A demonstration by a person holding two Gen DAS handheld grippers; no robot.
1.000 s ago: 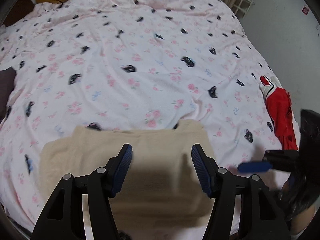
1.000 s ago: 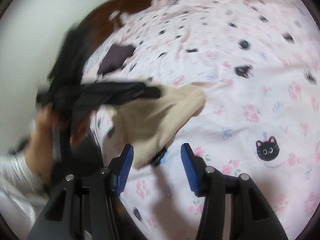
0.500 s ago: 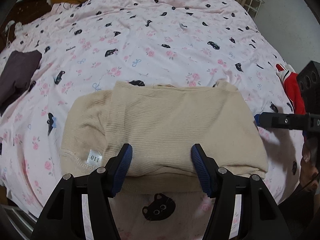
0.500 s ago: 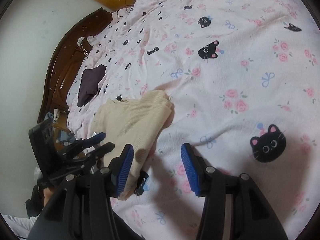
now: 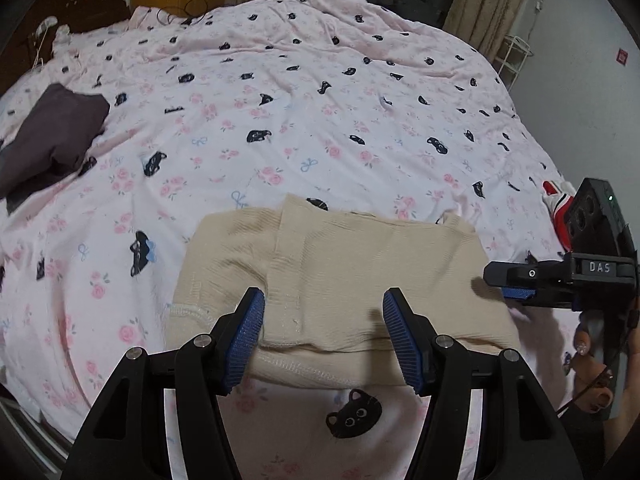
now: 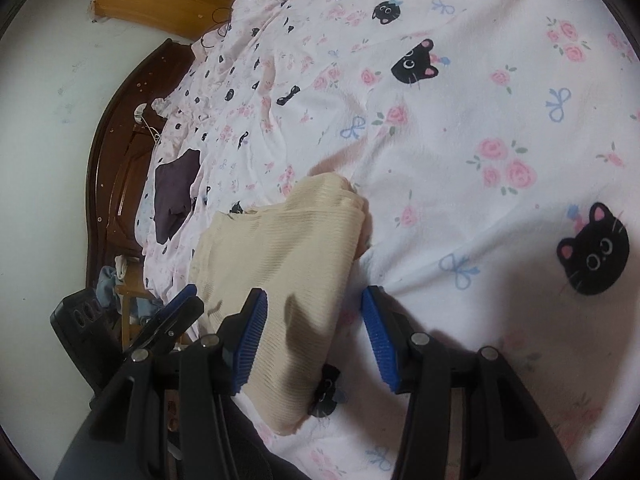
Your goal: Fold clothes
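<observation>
The left gripper [image 5: 323,336] hangs just above the near hem of the beige garment [image 5: 360,268], its blue pads spread wide and holding nothing; the hem shows between them at 6 o'clock in the left view. The right gripper [image 6: 314,340] is likewise released, its pads apart with nothing between them but the right edge of the same garment [image 6: 288,264] and bare bedsheet [image 6: 480,200]. In the left view it comes in from 3 o'clock, a hand [image 5: 596,364] around its handle.

The beige garment lies flat on the bedsheet [image 5: 320,128] near the bed's front edge, already doubled over into a rough rectangle: an upper layer overlaps a lower one, with a seam running down from 12 o'clock and a stitched edge peeking out at about 8 o'clock. The left flap sits a little askew, so the stack is not quite square.

My judgement is that this piece is at least partly folded. Whether another fold is meant, or it is finished and merely set down, the views do not settle.

Farther off, at 9 to 10 o'clock, a dark garment [image 5: 52,136] lies in a compact block, seemingly folded. At 3 o'clock, by the bed's right edge, a red and white garment [image 5: 558,204] lies bunched and looks unfolded, so work likely remains there.
</observation>
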